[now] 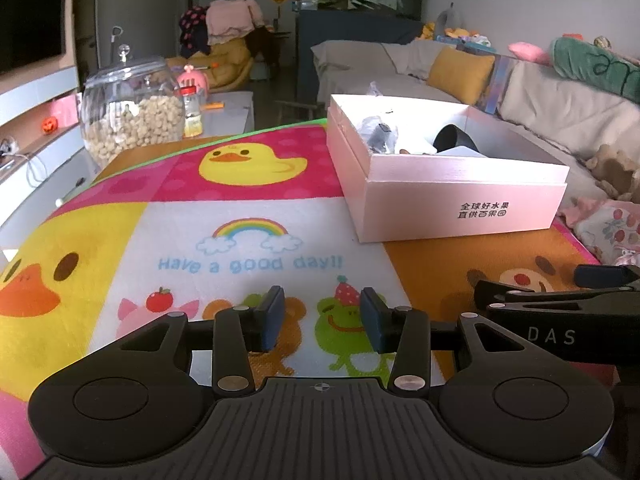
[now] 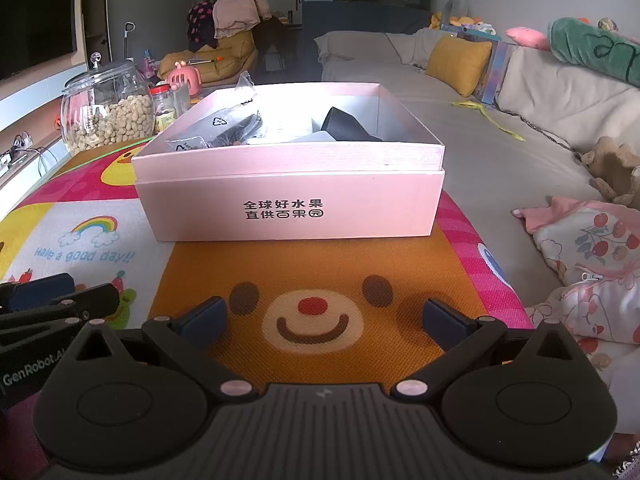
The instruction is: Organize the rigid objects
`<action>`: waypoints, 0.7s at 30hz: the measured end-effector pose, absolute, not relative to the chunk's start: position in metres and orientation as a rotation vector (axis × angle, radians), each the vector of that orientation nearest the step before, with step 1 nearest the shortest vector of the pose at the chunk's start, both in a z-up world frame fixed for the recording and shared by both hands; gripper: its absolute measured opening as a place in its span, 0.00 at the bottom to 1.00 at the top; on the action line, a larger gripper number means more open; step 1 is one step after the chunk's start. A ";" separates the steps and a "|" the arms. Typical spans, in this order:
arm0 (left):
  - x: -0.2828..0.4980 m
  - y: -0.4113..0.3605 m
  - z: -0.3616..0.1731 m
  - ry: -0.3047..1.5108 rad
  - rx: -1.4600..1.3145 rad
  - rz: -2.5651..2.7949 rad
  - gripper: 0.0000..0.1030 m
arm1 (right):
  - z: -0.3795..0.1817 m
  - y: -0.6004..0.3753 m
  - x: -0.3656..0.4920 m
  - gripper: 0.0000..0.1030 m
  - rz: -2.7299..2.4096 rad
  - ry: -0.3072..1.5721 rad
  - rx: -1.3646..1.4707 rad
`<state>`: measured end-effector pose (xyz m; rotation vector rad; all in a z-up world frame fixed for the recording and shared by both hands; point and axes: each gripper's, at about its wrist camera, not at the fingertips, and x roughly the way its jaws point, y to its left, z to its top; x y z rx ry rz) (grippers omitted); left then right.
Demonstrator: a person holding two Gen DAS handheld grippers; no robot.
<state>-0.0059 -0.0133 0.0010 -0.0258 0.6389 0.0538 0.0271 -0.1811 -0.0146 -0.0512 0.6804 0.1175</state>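
Hidden: the pink box [image 2: 288, 204] walls cut off its contents; a black object [image 2: 346, 126] and plastic-bagged items [image 2: 216, 130] show partly.
Box: open-topped, black printed characters, on the cartoon mat [image 2: 320, 280].
Left gripper [image 1: 322, 316]: half-spread, empty.
Right gripper [image 2: 324, 316]: wide, empty.

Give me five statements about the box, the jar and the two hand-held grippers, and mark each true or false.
1. The pink box is open on top. True.
2. The box is empty. False: a black object and plastic bags lie inside.
3. The left hand-held gripper holds nothing. True.
4. The right hand-held gripper is shut on the box. False: it is open, short of the box.
5. The glass jar is inside the box. False: it stands beside it, further left.
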 end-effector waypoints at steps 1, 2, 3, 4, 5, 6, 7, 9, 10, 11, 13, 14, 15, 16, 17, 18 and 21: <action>-0.005 -0.014 0.001 0.639 -0.027 0.053 0.46 | -0.015 -0.181 0.027 1.00 0.117 0.680 -0.051; -0.005 -0.014 0.001 0.639 -0.027 0.053 0.46 | -0.015 -0.181 0.027 1.00 0.117 0.681 -0.052; -0.005 -0.013 0.001 0.639 -0.025 0.053 0.46 | -0.015 -0.181 0.027 1.00 0.118 0.680 -0.051; -0.005 -0.014 0.001 0.639 -0.020 0.054 0.46 | -0.015 -0.181 0.027 1.00 0.118 0.681 -0.051; -0.005 -0.015 0.001 0.639 -0.017 0.056 0.46 | -0.015 -0.181 0.027 1.00 0.118 0.681 -0.051; -0.005 -0.015 0.001 0.640 -0.016 0.056 0.46 | -0.015 -0.181 0.027 1.00 0.117 0.680 -0.052; -0.005 -0.015 0.001 0.640 -0.018 0.055 0.46 | -0.015 -0.181 0.027 1.00 0.117 0.681 -0.051; -0.005 -0.016 0.001 0.640 -0.018 0.056 0.46 | -0.015 -0.181 0.027 1.00 0.118 0.681 -0.051; -0.005 -0.015 0.001 0.640 -0.016 0.056 0.46 | -0.015 -0.181 0.027 1.00 0.117 0.681 -0.051; -0.005 -0.016 0.001 0.640 -0.016 0.056 0.46 | -0.014 -0.181 0.027 1.00 0.117 0.681 -0.051; -0.005 -0.015 0.001 0.640 -0.018 0.055 0.46 | -0.015 -0.181 0.027 1.00 0.117 0.681 -0.051; -0.005 -0.015 0.001 0.640 -0.019 0.055 0.46 | -0.014 -0.181 0.027 1.00 0.118 0.681 -0.051; -0.005 -0.015 0.001 0.640 -0.020 0.055 0.46 | -0.014 -0.181 0.027 1.00 0.117 0.681 -0.052; -0.005 -0.015 0.001 0.640 -0.023 0.054 0.46 | -0.015 -0.181 0.027 1.00 0.117 0.680 -0.052; -0.005 -0.015 0.001 0.639 -0.026 0.053 0.46 | -0.015 -0.181 0.027 1.00 0.117 0.681 -0.052; -0.005 -0.016 0.001 0.639 -0.026 0.053 0.46 | -0.015 -0.181 0.027 1.00 0.117 0.681 -0.052; -0.005 -0.015 0.001 0.640 -0.022 0.055 0.46 | -0.015 -0.181 0.027 1.00 0.117 0.681 -0.053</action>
